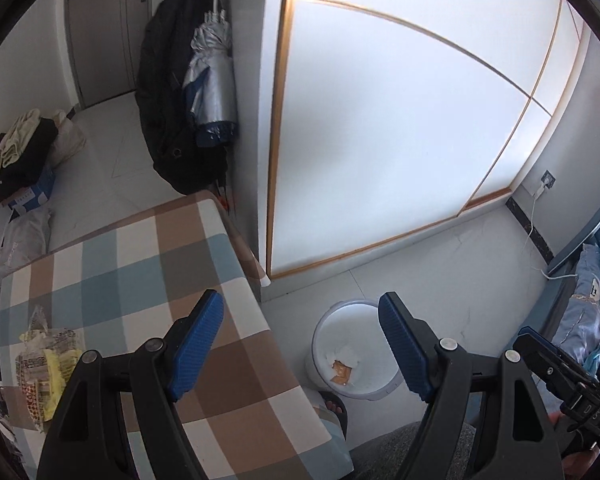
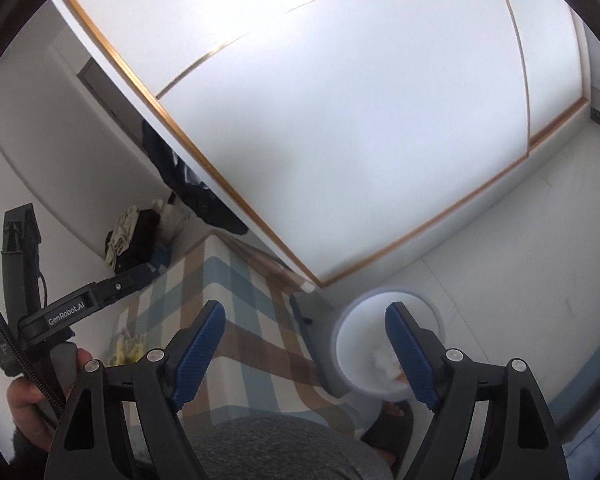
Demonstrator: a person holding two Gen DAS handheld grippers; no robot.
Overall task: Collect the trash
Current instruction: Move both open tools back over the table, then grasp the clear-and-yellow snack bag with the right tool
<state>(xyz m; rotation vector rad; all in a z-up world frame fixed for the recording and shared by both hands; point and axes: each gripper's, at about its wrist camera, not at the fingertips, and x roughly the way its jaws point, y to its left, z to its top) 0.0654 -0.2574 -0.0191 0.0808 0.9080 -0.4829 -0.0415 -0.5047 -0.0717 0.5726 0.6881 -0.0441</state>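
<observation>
Crinkly yellow-printed plastic wrapper (image 1: 46, 364) on checked tablecloth (image 1: 140, 264); both grippers (image 1: 300, 344) (image 2: 306, 344) wide open, empty—thin film may slip the pads.

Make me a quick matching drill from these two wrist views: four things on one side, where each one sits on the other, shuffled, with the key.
Things:
1. yellow wrapper
2. white bin
3. silver umbrella
4. charger cable

Places:
A. plugged into the wall outlet at far right
B. on the floor beside the table
C. hanging by the dark coat next to the wardrobe
D. lying on the checked tablecloth

Pairs: 1-D, 2-B, 3-C, 4-A
</observation>
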